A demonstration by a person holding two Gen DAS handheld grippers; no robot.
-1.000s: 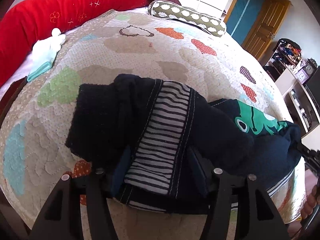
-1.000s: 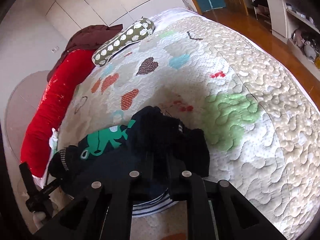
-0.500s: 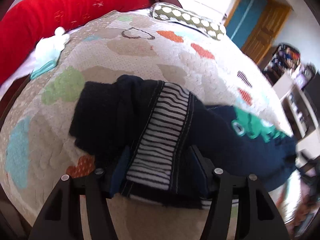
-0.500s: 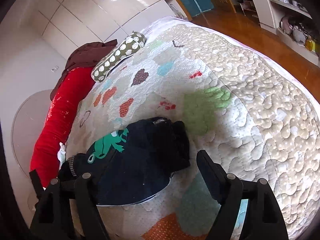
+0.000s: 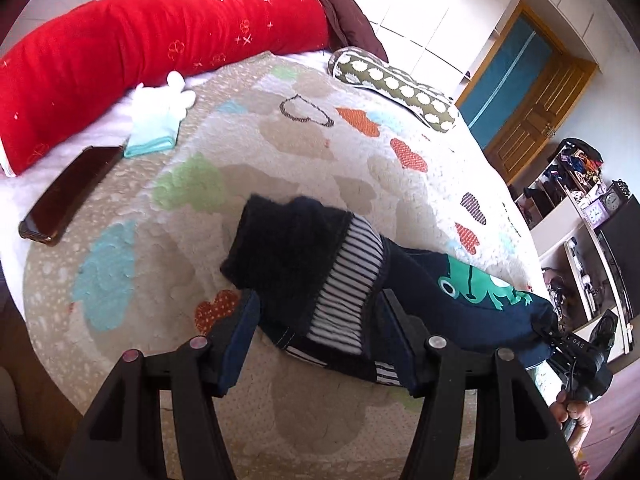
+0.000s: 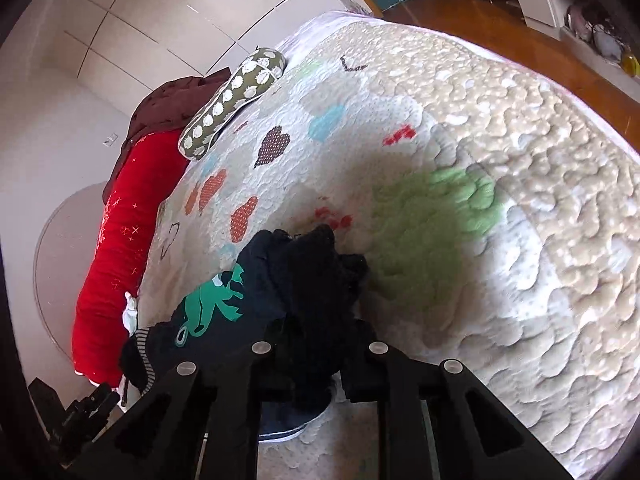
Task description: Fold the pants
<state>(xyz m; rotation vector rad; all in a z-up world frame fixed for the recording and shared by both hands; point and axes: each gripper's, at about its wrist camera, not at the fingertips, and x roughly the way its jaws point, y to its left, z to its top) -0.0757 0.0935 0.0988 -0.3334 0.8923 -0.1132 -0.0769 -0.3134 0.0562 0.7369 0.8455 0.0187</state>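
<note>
Left wrist view: left gripper (image 5: 320, 334) spread apart, straddling the pants (image 5: 312, 264) bunched on the bed (image 5: 304, 144); phone (image 5: 66, 196) lies near the red bolster (image 5: 132, 52).
Right wrist view: right gripper (image 6: 316, 364) clamped on the pants' (image 6: 304, 280) dark fabric.

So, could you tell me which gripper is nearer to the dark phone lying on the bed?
Left. The left gripper straddles the pants, with the phone off to its left. The right gripper works the pants' opposite end, farther away.
</note>
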